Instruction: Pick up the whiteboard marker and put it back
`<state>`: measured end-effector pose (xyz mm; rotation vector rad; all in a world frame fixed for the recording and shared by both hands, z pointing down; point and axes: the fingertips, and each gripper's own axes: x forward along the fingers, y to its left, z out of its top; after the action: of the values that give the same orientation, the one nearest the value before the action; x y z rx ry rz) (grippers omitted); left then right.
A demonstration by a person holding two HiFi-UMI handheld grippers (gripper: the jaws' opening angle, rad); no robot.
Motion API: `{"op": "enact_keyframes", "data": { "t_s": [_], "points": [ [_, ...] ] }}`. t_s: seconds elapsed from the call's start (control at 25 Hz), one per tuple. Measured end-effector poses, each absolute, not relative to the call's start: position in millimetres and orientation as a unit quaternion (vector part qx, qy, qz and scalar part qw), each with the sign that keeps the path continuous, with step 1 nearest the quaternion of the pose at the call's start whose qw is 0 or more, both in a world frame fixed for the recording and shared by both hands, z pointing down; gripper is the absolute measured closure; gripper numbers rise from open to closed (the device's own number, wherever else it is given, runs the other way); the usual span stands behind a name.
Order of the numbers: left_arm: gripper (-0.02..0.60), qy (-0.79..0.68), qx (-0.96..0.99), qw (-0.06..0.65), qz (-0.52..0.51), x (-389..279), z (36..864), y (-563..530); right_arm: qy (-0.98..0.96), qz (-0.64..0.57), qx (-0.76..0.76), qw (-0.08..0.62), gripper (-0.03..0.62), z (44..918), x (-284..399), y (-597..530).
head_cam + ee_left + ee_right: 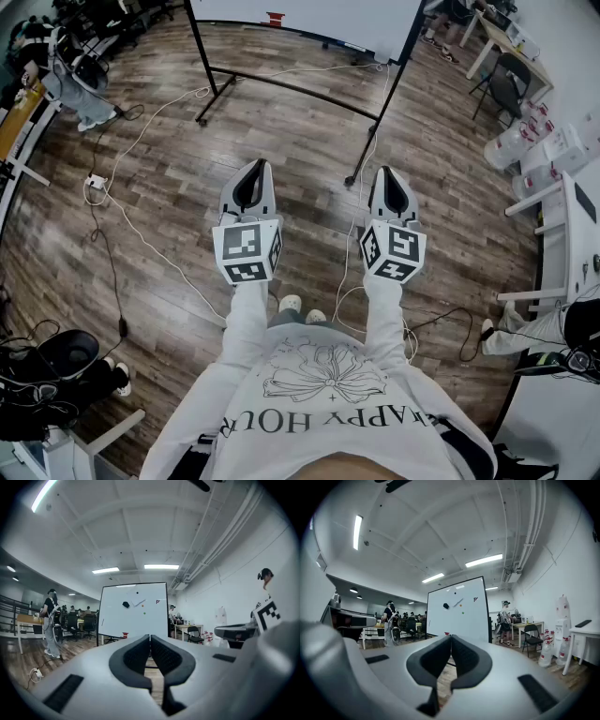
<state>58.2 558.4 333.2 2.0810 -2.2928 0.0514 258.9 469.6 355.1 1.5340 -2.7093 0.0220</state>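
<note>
A whiteboard (319, 17) on a black wheeled stand stands ahead of me across the wood floor. In the right gripper view the whiteboard (461, 616) carries a black eraser (446, 605), a thin pale slanted thing (458, 602) that may be the marker, and small dots. A small red object (275, 17) sits at the board's lower edge. My left gripper (251, 169) and right gripper (389, 174) are held level side by side, well short of the board. Both have their jaws shut with nothing between them, as the left gripper (150, 637) and right gripper (451, 637) views show.
White cables (141, 239) and a power strip (96, 181) lie on the floor to the left. The stand's black legs (281, 84) reach toward me. A person (75, 80) stands far left. Tables, chairs and water jugs (511, 145) line the right side.
</note>
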Motion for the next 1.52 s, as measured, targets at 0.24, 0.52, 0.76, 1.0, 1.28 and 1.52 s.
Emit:
{"op": "enact_keyframes", "data": {
  "t_s": [0.24, 0.52, 0.76, 1.0, 1.28, 1.52],
  "points": [
    [0.572, -0.741, 0.671, 0.024, 0.016, 54.0, 335.0, 559.7, -0.871, 0.009, 0.491, 0.013, 0.589, 355.0, 253.8, 470.0],
    [0.572, -0.740, 0.671, 0.026, 0.016, 40.5, 336.9, 551.9, -0.867, 0.008, 0.498, 0.014, 0.589, 358.2, 243.3, 461.2],
    [0.572, -0.737, 0.675, 0.026, 0.019, 21.4, 341.8, 540.9, -0.869, 0.011, 0.495, 0.014, 0.589, 364.5, 222.6, 450.5],
    [0.572, -0.729, 0.684, 0.029, 0.025, -0.4, 349.7, 529.4, -0.866, 0.009, 0.500, 0.020, 0.588, 372.3, 199.2, 444.7],
    [0.572, -0.730, 0.682, 0.040, 0.027, -19.8, 360.5, 511.1, -0.867, 0.005, 0.498, 0.029, 0.549, 378.2, 180.0, 426.3],
    [0.572, -0.741, 0.670, 0.051, 0.027, -42.1, 371.3, 475.8, -0.872, 0.004, 0.488, 0.035, 0.537, 383.1, 159.2, 385.0]
  ]
}}
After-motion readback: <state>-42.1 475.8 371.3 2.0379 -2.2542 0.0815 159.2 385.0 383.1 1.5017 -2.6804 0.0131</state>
